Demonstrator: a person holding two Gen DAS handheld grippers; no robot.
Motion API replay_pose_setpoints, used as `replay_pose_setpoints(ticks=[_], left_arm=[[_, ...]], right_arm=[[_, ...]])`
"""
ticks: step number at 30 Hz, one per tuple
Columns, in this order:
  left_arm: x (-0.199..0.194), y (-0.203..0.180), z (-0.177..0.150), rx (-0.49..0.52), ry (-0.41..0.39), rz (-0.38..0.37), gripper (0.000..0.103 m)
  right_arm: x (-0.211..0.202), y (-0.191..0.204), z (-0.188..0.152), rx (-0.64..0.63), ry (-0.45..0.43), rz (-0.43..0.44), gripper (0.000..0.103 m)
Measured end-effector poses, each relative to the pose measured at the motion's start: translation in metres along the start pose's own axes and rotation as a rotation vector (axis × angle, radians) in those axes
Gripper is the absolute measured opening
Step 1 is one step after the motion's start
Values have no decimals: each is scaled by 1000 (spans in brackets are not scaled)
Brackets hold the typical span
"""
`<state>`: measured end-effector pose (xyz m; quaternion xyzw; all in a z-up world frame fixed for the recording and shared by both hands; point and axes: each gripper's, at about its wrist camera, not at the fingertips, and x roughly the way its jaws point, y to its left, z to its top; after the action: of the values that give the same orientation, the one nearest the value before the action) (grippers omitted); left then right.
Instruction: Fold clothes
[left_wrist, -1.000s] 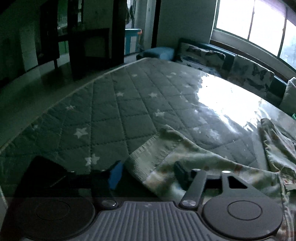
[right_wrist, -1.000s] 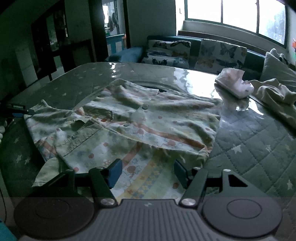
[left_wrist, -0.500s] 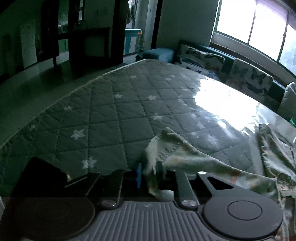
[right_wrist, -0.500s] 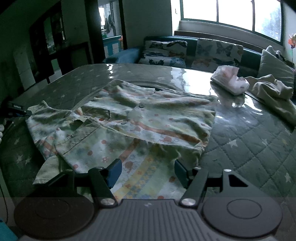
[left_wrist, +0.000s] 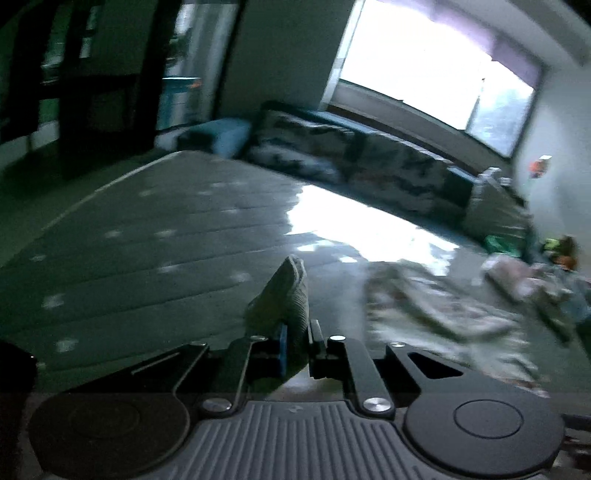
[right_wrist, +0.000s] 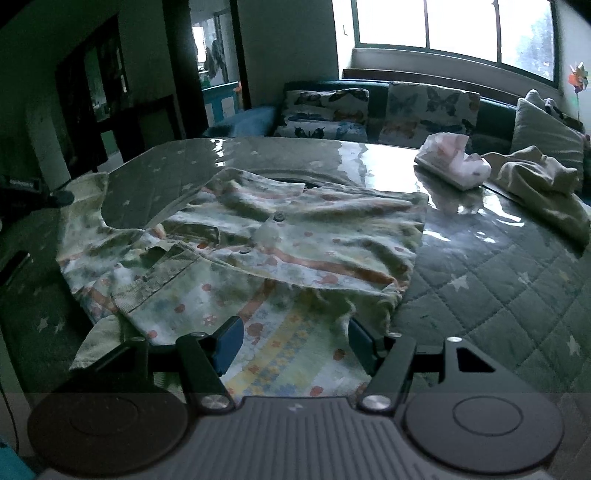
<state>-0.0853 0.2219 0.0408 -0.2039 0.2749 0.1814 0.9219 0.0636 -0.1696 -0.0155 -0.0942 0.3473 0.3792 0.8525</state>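
A patterned shirt (right_wrist: 280, 251) is spread on the table (right_wrist: 498, 280), which is covered with a grey quilted cloth with stars under a shiny clear sheet. One sleeve (left_wrist: 286, 295) of the shirt is lifted off the table and is pinched by the left gripper (left_wrist: 295, 345), whose jaws are clenched on the ribbed cuff. The left wrist view is blurred, so finer details there cannot be told. The right gripper (right_wrist: 293, 341) is held over the lower hem of the shirt; its jaws are released and wide apart, with nothing between them. On the far right of the table a folded pink and white garment (right_wrist: 452, 160) lies, and just beside it a beige garment (right_wrist: 543, 184) is crumpled. Behind the table, butterfly cushions (right_wrist: 376, 110) are seen on a sofa under a window (right_wrist: 454, 26).
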Motion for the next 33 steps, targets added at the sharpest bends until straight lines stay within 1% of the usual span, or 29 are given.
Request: replay_pose_setpoints(ticks=[8, 13, 16, 20, 25, 26, 27, 29, 32, 33], left_arm=[[0, -83, -1, 102, 35, -256, 11], [7, -126, -12, 156, 73, -375, 11], [16, -148, -24, 177, 120, -433, 11], [28, -169, -50, 227, 190, -486, 12], [38, -174, -74, 268, 275, -506, 26], [38, -173, -76, 277, 283, -508, 38], [38, -171, -77, 283, 288, -508, 45], [38, -165, -77, 289, 289, -507, 45], [35, -152, -68, 282, 265, -501, 45], [36, -146, -64, 274, 254, -486, 45]], right_arm=[[-6, -5, -4, 33, -22, -10, 64], [-8, -9, -5, 52, -32, -15, 64], [-9, -13, -6, 65, -37, -19, 64], [-10, -16, -6, 80, -41, -29, 64], [-11, -21, -7, 95, -40, -47, 64], [-11, -21, -7, 97, -41, -49, 64], [-11, -21, -6, 99, -43, -50, 64], [-9, -20, -3, 99, -45, -49, 64], [-5, -14, 4, 80, -47, -30, 64], [-2, -10, 6, 69, -47, -19, 64]])
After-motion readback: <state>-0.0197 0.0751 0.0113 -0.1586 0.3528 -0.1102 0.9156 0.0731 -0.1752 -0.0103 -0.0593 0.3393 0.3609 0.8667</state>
